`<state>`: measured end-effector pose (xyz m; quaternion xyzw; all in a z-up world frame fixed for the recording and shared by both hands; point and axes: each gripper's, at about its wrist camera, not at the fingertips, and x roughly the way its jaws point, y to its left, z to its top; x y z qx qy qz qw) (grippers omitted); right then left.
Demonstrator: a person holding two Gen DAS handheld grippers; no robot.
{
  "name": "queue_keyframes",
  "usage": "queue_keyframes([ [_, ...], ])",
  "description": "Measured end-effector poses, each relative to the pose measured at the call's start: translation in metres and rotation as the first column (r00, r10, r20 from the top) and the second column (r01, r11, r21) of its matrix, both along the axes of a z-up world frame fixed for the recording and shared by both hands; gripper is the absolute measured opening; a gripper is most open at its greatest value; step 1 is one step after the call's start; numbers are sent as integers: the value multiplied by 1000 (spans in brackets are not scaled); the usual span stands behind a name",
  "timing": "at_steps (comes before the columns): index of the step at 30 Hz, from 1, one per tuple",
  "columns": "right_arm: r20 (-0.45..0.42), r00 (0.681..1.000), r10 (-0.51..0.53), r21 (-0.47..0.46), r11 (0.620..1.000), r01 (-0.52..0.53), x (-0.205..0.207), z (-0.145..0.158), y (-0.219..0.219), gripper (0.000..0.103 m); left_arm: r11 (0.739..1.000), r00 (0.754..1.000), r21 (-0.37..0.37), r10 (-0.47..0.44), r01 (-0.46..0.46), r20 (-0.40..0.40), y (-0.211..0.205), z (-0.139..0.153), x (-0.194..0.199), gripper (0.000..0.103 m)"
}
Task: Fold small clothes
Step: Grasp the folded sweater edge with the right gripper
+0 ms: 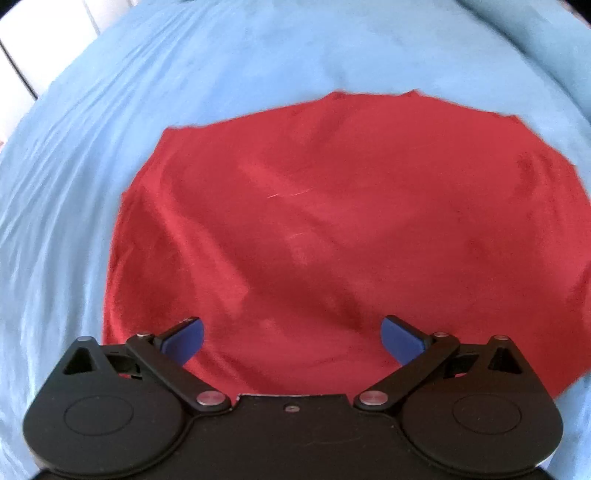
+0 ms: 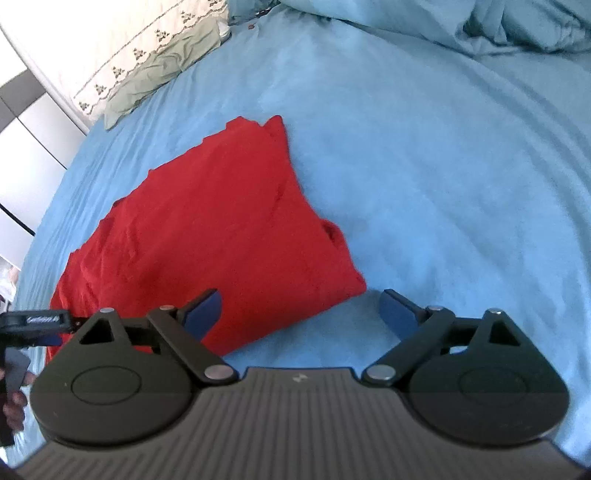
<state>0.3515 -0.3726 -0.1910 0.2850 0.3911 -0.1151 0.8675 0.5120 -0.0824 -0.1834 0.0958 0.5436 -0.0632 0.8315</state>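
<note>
A red garment (image 1: 332, 221) lies spread on the light blue bed sheet (image 1: 92, 166). My left gripper (image 1: 291, 338) is open and empty, hovering over the garment's near edge. In the right wrist view the same red garment (image 2: 207, 236) lies folded in a rough rectangle, to the left of centre. My right gripper (image 2: 299, 314) is open and empty above the garment's near right corner, with its left fingertip (image 2: 205, 310) over the cloth and its right fingertip (image 2: 397, 312) over the sheet. The left gripper's body shows at the left edge of that view (image 2: 33, 325).
A green and white flowered pillow (image 2: 147, 62) lies at the far left of the bed. A bunched blue duvet (image 2: 517, 26) lies at the far right. White cabinets (image 2: 22, 147) stand past the bed's left edge.
</note>
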Motion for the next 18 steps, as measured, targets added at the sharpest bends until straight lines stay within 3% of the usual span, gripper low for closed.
queue_keyframes([
  [3, 39, 999, 30, 21, 999, -31, 9, -7, -14, 101, 998, 1000, -49, -24, 24, -6, -19, 3, -5, 103],
  [5, 52, 994, 98, 0, 995, -98, 22, -7, -22, 93, 997, 999, -72, -32, 31, -14, -28, 3, -4, 103],
  [11, 26, 943, 332, -5, 943, -332, 75, -9, -48, 80, 994, 1000, -105, -29, 29, 1, -42, -4, 6, 103],
  [14, 29, 926, 376, 10, 927, -376, 97, -9, -53, 79, 994, 1000, -104, -23, 24, 11, -46, -8, 11, 103],
  [18, 48, 930, 364, 19, 931, -365, 118, -9, -54, 75, 995, 999, -101, -16, 21, 42, -50, -6, 16, 103],
])
